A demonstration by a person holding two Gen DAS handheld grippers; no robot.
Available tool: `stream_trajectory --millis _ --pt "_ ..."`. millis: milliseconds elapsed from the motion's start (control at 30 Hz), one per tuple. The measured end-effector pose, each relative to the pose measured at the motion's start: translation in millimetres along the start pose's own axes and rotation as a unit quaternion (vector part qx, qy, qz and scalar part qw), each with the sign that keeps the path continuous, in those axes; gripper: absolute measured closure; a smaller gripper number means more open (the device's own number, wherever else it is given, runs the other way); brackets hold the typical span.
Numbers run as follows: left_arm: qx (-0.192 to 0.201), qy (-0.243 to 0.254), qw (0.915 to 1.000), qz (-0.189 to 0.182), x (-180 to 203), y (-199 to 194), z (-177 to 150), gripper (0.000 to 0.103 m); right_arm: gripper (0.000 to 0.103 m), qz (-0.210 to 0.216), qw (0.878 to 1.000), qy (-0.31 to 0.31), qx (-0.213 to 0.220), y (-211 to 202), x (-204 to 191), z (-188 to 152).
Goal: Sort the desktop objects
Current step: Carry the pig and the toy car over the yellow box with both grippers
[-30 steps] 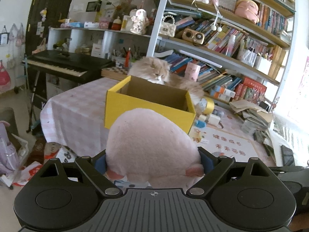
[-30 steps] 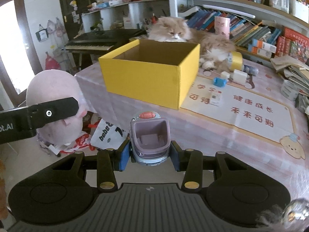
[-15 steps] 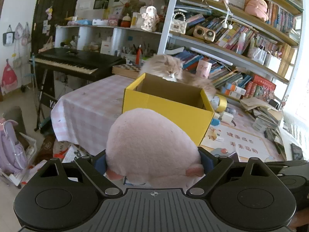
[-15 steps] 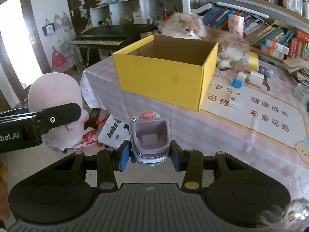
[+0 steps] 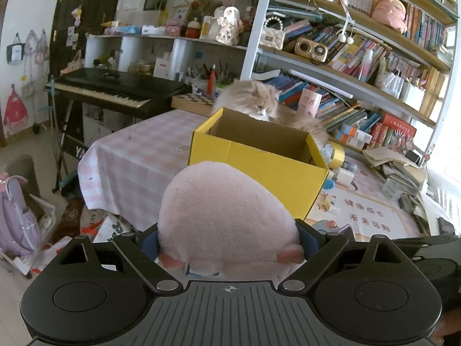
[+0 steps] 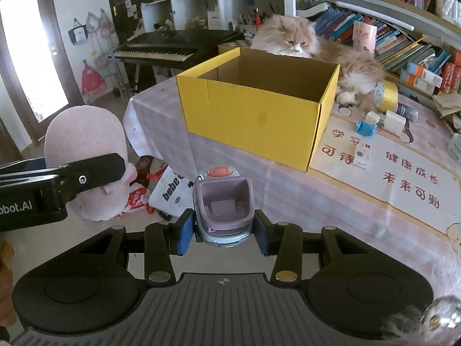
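A pink plush toy fills the space between the pads of my left gripper, which is shut on it; the same plush toy and left gripper show at the left of the right wrist view. My right gripper is shut on a small grey-and-purple toy car with a red button on top. Ahead of both, an open yellow cardboard box stands on the pink checked table; what shows of its inside is bare.
A fluffy cat lies right behind the box. Tape rolls, a blue clip and small items lie on a printed mat right of the box. Bookshelves rise behind; a keyboard stands left. Bags litter the floor below the table edge.
Both grippers, still gripping their toys, have shifted so the yellow box and table sit further right in both views and look a little nearer in the right wrist view. The cat's head turned slightly.
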State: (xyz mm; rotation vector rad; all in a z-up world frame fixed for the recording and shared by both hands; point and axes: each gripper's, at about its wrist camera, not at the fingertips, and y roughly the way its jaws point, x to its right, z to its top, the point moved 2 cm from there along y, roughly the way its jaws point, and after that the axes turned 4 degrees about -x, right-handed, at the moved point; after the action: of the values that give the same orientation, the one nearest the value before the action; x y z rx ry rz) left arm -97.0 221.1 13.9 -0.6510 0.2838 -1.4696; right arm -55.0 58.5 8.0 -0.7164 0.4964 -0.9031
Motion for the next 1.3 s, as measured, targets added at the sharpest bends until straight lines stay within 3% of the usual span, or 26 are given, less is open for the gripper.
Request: stream_trajectory --millis 267,533,1067,1300 --pt "-0.004 0.005 1.0 0.0 1.6 9.6 4.5 0.011 0.062 0.004 1.0 -0.001 -0.005 7.6 4.0 3.6" --pt "0.0 0.015 0.9999 -0.008 8.5 30.3 29.4 0.011 0.062 0.01 1.0 0.003 0.006 15.4 17.1 24.3" --pt "0.034 0.084 0.9957 -0.017 45.4 106.3 118.9 0.011 0.062 0.004 0.997 -0.038 0.061 48.3 78.8 134.8" --pt "0.008 0.101 0.9949 -0.004 53.3 164.5 151.6 0.011 0.062 -0.002 0.996 -0.082 0.042 96.3 108.0 174.8"
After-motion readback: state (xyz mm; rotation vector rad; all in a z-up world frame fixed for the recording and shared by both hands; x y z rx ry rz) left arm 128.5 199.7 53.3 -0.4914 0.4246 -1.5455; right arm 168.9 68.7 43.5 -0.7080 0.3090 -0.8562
